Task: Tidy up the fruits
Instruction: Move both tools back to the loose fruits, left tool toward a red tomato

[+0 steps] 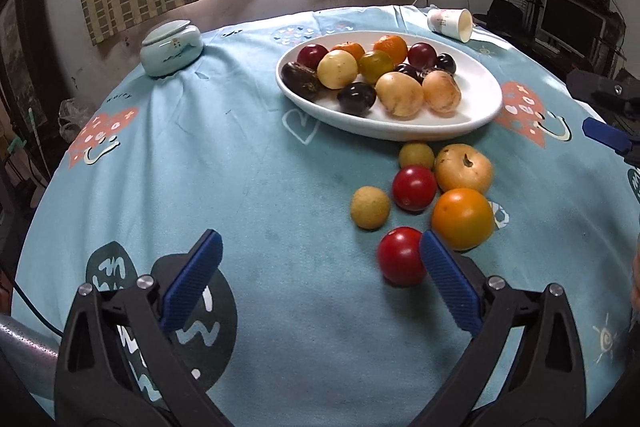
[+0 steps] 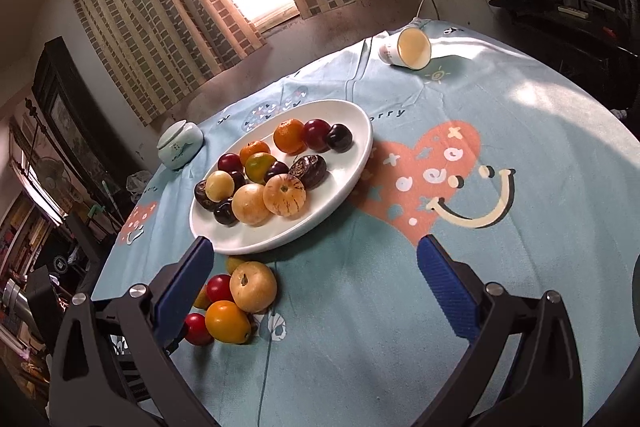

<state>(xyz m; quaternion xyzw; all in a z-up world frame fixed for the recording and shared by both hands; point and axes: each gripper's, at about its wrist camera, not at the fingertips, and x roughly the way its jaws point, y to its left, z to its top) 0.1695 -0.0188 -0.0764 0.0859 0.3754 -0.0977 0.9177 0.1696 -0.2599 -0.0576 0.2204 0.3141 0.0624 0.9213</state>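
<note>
A white oval plate (image 1: pixel 476 115) (image 2: pixel 344 183) holds several fruits: oranges, dark plums, yellow and brown ones. In front of it on the cloth lie loose fruits: a red tomato (image 1: pixel 400 255), an orange fruit (image 1: pixel 463 218) (image 2: pixel 227 322), a second red tomato (image 1: pixel 414 187) (image 2: pixel 219 287), a tan apple-like fruit (image 1: pixel 464 167) (image 2: pixel 253 286) and two small yellow fruits (image 1: pixel 370 207). My left gripper (image 1: pixel 320 247) is open over bare cloth, its right finger (image 1: pixel 448 279) next to the near red tomato. My right gripper (image 2: pixel 314 253) is open, with nothing between its fingers, its left finger beside the loose pile.
A lidded pale green jar (image 1: pixel 171 53) (image 2: pixel 179 143) stands at the table's far left. A paper cup (image 1: pixel 450 22) (image 2: pixel 406 47) lies on its side at the far edge. The round table wears a light blue patterned cloth (image 1: pixel 260 187). The right gripper's blue tip (image 1: pixel 606 137) shows at the left view's right edge.
</note>
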